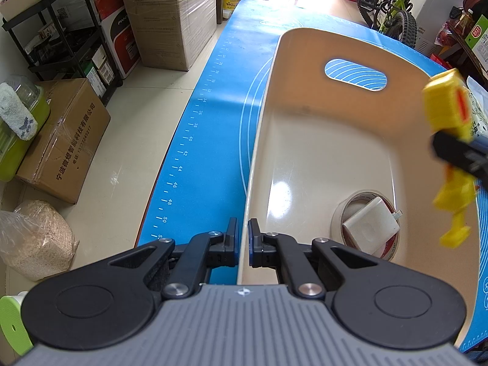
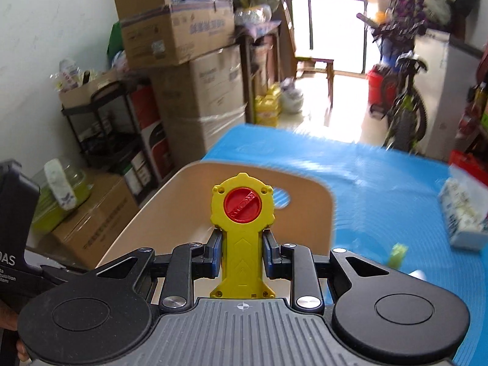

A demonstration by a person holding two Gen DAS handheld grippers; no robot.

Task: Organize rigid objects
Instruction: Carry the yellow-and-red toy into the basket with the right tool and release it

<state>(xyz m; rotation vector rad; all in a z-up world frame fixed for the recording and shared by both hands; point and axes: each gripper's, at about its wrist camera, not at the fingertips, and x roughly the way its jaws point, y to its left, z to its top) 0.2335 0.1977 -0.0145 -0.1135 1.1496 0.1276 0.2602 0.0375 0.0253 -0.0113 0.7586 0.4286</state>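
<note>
**Yellow toy carried to the bin while the other gripper steadies the rim**

From the left wrist, the left gripper (image 1: 242, 244) has its jaws clenched on the near rim of the beige bin (image 1: 305, 70), which sits on the blue mat (image 1: 207, 97) close to the mat's left edge. Inside, at the bin's near right corner, a roll of tape (image 1: 338, 216) lies flat with a white charger (image 1: 370, 225) resting in its hole. The yellow toy (image 1: 448, 106) hangs above the bin's right side.

From the right wrist, the right gripper (image 2: 242, 253) is grasping the yellow toy (image 2: 242, 213) by its handle, red dial forward, over the bin (image 2: 158, 210). To do this well, I would lower it toward the bare floor of the bin, clear of the tape, before letting go. A tissue pack (image 2: 463, 213) lies at the mat's right edge.
</note>
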